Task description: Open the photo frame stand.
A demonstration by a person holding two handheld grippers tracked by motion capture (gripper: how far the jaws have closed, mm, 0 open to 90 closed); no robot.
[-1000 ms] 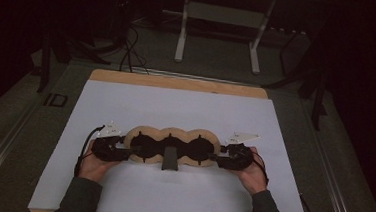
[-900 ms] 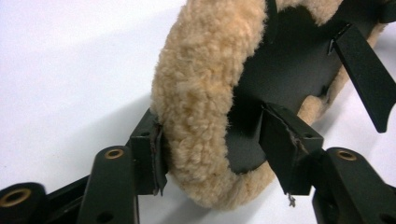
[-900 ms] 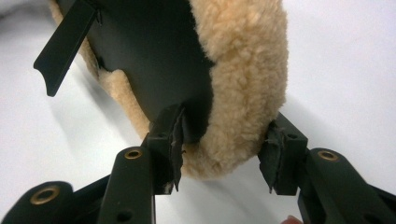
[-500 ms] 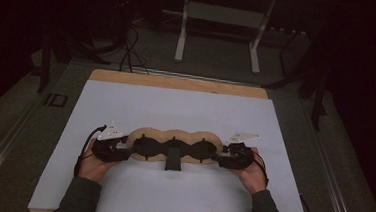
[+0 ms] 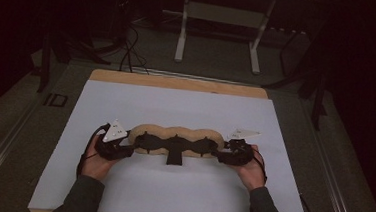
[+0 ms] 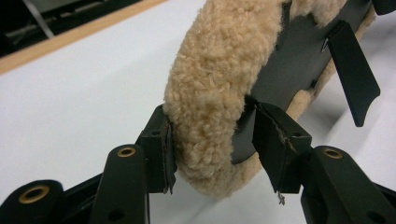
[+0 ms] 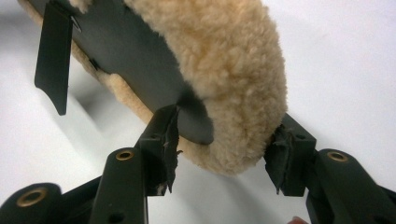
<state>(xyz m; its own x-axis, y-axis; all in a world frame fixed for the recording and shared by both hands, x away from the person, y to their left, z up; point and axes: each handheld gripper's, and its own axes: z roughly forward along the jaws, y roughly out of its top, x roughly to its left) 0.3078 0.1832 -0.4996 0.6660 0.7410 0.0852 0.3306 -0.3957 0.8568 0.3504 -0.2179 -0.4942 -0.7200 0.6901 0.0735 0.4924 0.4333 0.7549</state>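
Observation:
A long tan fleece pad (image 5: 176, 134) with a black backing (image 5: 173, 145) and short black strap tabs (image 5: 174, 158) hangs lengthwise between my two grippers, just over the white sheet. My left gripper (image 5: 127, 146) is shut on its left end, and its jaws pinch the fleece edge (image 6: 219, 84) and backing (image 6: 299, 60). Shut on the right end is my right gripper (image 5: 222, 152), with fleece (image 7: 224, 60) and backing (image 7: 135, 51) between its jaws. One strap tab (image 6: 355, 79) dangles free; another tab (image 7: 51, 60) does too.
The white sheet (image 5: 176, 105) covers a wooden board (image 5: 177, 81) whose edge shows at the far side. Beyond it stand a metal frame (image 5: 218, 33) and cables (image 5: 129, 52) on a dark floor. A rail (image 5: 3, 138) runs along the left.
Both grippers keep their hold on the pad's ends. The pad and hands have shifted very slightly away from the person.

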